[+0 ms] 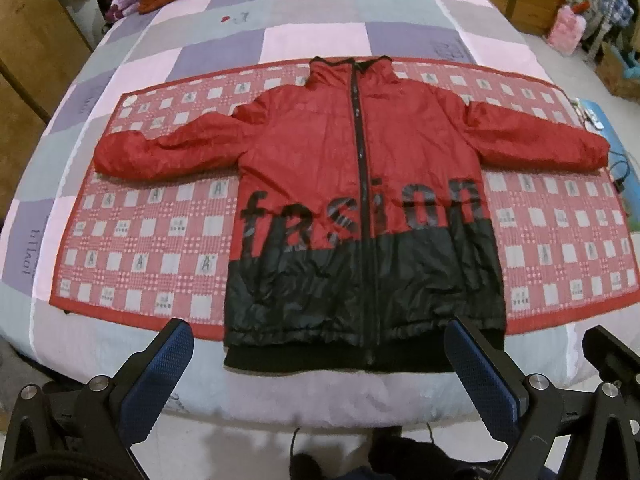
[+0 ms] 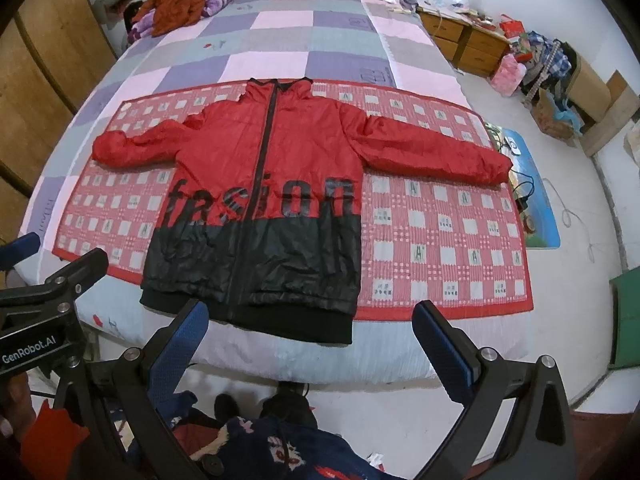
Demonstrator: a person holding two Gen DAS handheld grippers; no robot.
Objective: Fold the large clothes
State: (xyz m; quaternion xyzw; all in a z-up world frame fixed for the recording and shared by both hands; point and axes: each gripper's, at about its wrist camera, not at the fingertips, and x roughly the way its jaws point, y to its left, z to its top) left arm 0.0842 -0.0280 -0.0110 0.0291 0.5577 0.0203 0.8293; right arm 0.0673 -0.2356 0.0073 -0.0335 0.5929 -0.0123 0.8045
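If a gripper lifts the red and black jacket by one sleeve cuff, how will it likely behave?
The jacket will probably sag limply, since its crinkled shell lies flat on the mat. Its shiny fabric looks slippery, so it may slide. Its puffy sleeves suggest light padding that resists crisp creases.

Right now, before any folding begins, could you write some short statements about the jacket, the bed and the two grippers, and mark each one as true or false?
1. The jacket lies flat with both sleeves spread out to the sides. True.
2. The jacket's zipper is open down the front. False: it is closed up to the collar.
3. The left gripper is shut on the jacket's hem. False: its jaws stand wide apart and hold nothing.
4. The jacket rests on a red checked mat laid across the bed.True.
5. The right gripper is open and empty. True.
6. The lower part of the jacket is white. False: it is black, and the upper part is red.
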